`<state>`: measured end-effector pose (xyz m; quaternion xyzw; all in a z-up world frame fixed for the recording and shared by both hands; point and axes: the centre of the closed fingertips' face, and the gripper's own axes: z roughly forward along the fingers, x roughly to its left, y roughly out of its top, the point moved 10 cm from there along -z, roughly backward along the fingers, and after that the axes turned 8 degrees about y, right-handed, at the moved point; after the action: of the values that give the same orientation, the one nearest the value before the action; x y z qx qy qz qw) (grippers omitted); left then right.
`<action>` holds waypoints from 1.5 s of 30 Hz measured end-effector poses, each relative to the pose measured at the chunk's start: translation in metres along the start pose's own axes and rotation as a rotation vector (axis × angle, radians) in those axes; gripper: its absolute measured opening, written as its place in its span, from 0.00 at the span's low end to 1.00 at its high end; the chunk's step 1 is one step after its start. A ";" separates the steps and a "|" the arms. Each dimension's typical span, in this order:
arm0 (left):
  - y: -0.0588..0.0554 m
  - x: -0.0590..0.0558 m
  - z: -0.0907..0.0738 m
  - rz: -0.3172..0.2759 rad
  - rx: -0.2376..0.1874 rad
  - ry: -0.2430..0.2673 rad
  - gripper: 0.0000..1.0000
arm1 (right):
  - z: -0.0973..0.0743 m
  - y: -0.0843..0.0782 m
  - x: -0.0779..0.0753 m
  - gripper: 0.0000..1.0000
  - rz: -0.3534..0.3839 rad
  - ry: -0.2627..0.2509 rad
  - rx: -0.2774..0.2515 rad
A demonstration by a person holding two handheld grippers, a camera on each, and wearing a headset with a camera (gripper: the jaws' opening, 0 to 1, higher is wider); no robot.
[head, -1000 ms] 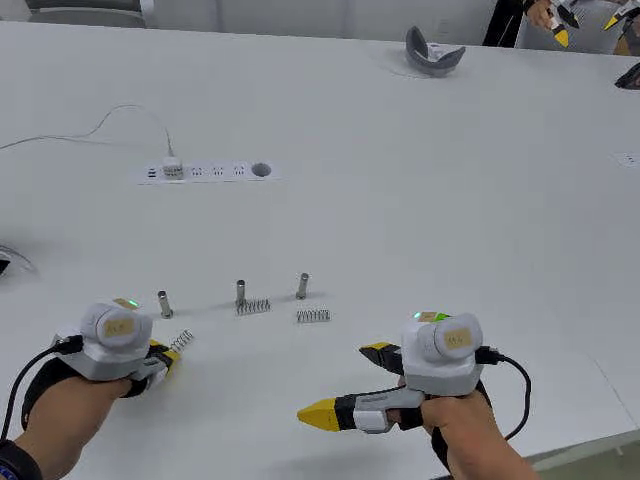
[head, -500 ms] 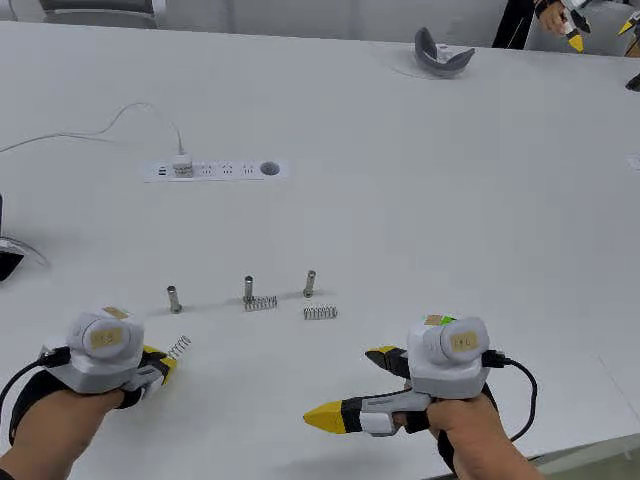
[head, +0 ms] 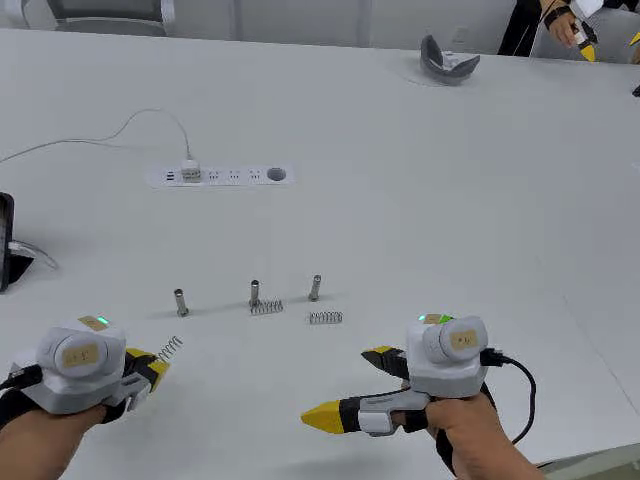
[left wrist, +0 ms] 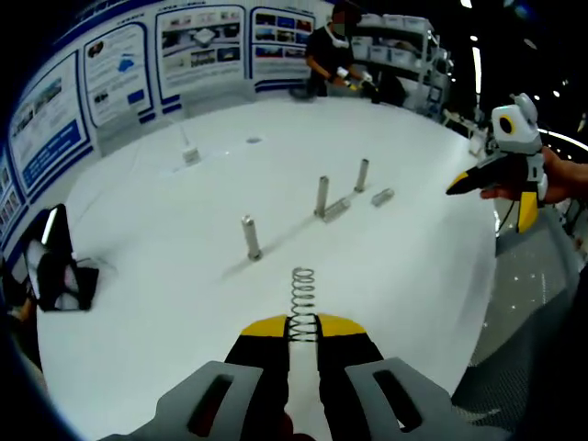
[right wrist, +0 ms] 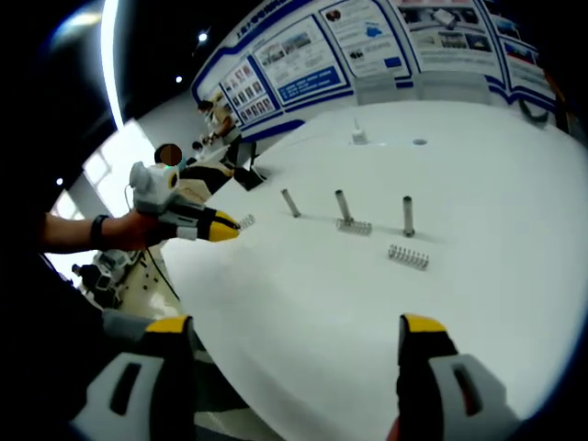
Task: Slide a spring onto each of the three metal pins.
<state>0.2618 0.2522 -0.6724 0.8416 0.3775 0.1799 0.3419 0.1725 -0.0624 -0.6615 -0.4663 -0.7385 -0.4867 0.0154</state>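
Three bare metal pins stand upright in a row on the white table: left pin (head: 181, 301), middle pin (head: 254, 292), right pin (head: 315, 287). One spring (head: 267, 307) lies at the foot of the middle pin, another spring (head: 325, 318) lies below the right pin. My left gripper (head: 158, 362) at the near left is shut on a third spring (left wrist: 301, 292), which sticks out from its yellow tips toward the left pin (left wrist: 250, 237). My right gripper (head: 350, 386) at the near right stands open, holding nothing, its jaws wide apart.
A white power strip (head: 220, 176) with a plugged cable lies further back. A grey curved object (head: 445, 58) rests at the far edge. A dark device (head: 5, 252) sits at the left edge. Another person works with grippers at the far right.
My left gripper with its spring has drawn back toward the near left, away from the left pin. The head camera has shifted. The right gripper has barely moved.
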 end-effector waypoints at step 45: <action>0.043 -0.070 -0.014 0.153 -0.114 -0.219 0.10 | 0.038 0.043 0.019 0.61 0.067 0.231 -0.116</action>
<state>0.2305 0.1844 -0.6348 0.8617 0.2620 0.1336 0.4134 0.2087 -0.0182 -0.6420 -0.4319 -0.6865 -0.5781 0.0895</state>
